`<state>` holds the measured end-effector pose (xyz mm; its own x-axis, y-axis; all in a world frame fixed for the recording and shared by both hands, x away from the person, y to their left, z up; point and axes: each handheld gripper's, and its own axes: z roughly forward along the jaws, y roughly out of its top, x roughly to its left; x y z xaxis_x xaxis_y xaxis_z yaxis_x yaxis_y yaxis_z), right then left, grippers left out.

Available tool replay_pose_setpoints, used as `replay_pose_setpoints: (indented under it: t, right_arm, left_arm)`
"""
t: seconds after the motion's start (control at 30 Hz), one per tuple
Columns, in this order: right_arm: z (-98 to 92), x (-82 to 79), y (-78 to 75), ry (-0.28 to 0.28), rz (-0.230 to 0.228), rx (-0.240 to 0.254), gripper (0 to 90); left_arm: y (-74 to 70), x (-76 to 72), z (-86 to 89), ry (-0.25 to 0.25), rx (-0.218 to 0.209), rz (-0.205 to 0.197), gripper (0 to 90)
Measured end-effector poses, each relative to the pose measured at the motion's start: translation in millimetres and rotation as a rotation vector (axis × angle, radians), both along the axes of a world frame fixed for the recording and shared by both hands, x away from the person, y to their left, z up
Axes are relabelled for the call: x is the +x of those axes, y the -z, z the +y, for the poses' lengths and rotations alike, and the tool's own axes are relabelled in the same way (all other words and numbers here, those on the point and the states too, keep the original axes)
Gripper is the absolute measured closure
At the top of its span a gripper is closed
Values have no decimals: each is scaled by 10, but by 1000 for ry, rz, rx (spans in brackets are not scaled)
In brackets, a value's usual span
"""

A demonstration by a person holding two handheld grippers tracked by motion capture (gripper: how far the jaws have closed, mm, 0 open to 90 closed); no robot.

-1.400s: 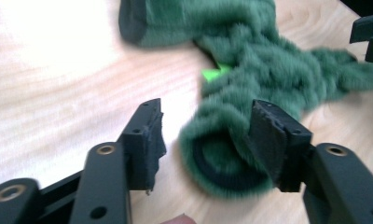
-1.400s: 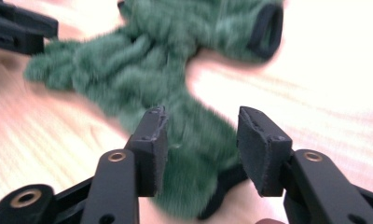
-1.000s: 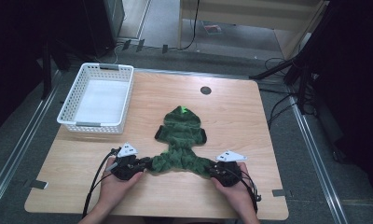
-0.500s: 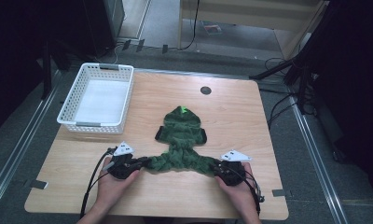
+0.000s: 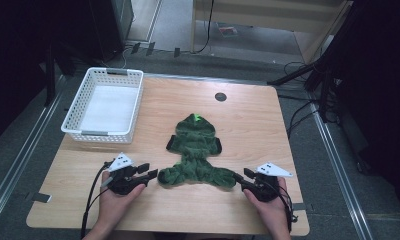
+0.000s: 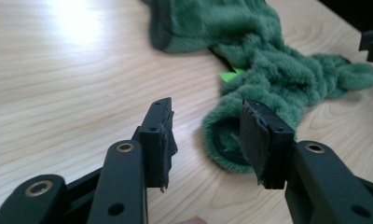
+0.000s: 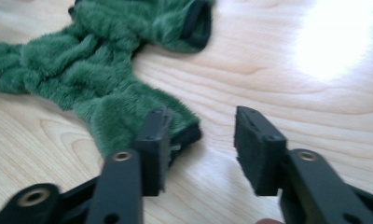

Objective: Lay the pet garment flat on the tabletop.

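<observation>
Both grippers have let go, jaws wide beside the green plush garment (image 5: 195, 152), white basket (image 5: 104, 105) well apart.

Overhead glare on tabletop (image 6: 77, 23); slight blur

floor (image 5: 18, 150): grey, cables | wooden table (image 5: 248, 115): glare patches | surroundings: dark, perhaps black equipment racks (image 5: 105, 25)

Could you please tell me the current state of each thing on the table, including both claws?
Fuzzy green plush garment: lying flat on the table, its two lower ends spread apart, held by neither claw.
White plastic lattice basket: upright, with nothing in it.
Left claw: open, low over the tabletop, at the garment's near left end.
Right claw: open, low over the tabletop, at the garment's near right end.
</observation>
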<state>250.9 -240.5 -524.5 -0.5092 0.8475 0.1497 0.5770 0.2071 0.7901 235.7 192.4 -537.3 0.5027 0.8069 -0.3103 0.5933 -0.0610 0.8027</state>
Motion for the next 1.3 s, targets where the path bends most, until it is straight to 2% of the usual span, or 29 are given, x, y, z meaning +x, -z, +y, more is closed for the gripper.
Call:
replay_pose_setpoints:
  t: [0.03,0.07,0.1,0.13,0.17,0.2,0.23,0.3,0.37,0.4,0.47,0.53,0.63,0.67,0.7,0.73,0.77,0.8,0.9,0.93,1.0,1.03,1.1,1.17,1.23,1.3]
  right_arm:
    - [-60,-17,-3,33,-18,-6,398]
    - [-100,-27,-7,63,-29,-20,325]
    - [-125,-30,-9,83,-42,-33,235]
    - [-164,-33,-13,114,-53,-48,159]
    - [-200,-31,-15,129,-51,-46,101]
    - [-231,-31,-17,138,-48,-38,61]
    - [-231,-31,-17,138,-48,-38,61]
    - [-322,-29,-22,150,-40,-9,0]
    - [-412,-55,-21,153,-61,-4,0]
    - [-451,-58,-22,165,-60,2,0]
    - [-504,-60,-23,179,-61,11,0]
    - [-561,-52,-22,205,-52,18,0]
    - [-611,-53,-15,222,-48,18,0]
    - [-651,-51,-3,230,-48,19,0]
    - [-666,-51,2,233,-49,16,0]
    - [-687,-55,7,241,-43,19,0]
    - [-707,-57,14,245,-43,20,0]
    - [-707,-57,14,245,-43,20,0]
    - [-759,-70,35,254,-41,9,0]
    - [-798,-87,59,262,-35,8,0]
    - [-851,-104,94,269,-27,8,0]
    - [-876,-111,109,270,-23,12,0]
    - [-924,-114,132,281,-18,22,0]
    - [-982,-113,143,298,-8,62,0]
    - [-1034,-110,139,317,-10,90,0]
    - [-1058,-121,140,320,-14,87,0]
  left_arm:
    - [-19,-23,139,-16,-36,-9,526]
    - [-24,-31,192,-22,-47,-17,510]
    - [-24,-31,192,-22,-47,-17,494]
    - [-38,-59,337,-51,-50,-39,469]
    - [-44,-69,382,-63,-46,-44,436]
    - [-44,-69,382,-63,-46,-44,399]
    - [-50,-84,448,-86,-45,-50,399]
    - [-60,-108,551,-117,-38,-59,323]
    - [-69,-124,638,-148,-21,-66,268]
    - [-72,-143,771,-193,-10,-62,255]
    - [-65,-165,895,-228,-12,-63,232]
    - [-64,-200,1015,-253,-7,-63,158]
    - [-70,-245,1117,-263,-8,-77,110]
    - [-74,-286,1238,-271,-14,-88,95]
    - [-72,-301,1313,-273,-19,-86,81]
    - [-72,-301,1313,-273,-19,-86,67]
    - [-60,-323,1437,-288,-18,-86,52]
    - [-60,-323,1437,-288,-18,-86,27]
    - [-33,-349,1610,-323,-28,-82,23]
    - [-2,-366,1735,-355,-15,-73,23]
    - [14,-374,1783,-368,-6,-70,23]
    - [38,-391,1874,-397,15,-65,23]
    - [46,-407,1948,-426,34,-62,23]
    - [50,-435,2052,-470,62,-62,23]
    - [65,-467,2154,-494,62,-58,23]
    - [80,-497,2231,-503,55,-55,23]
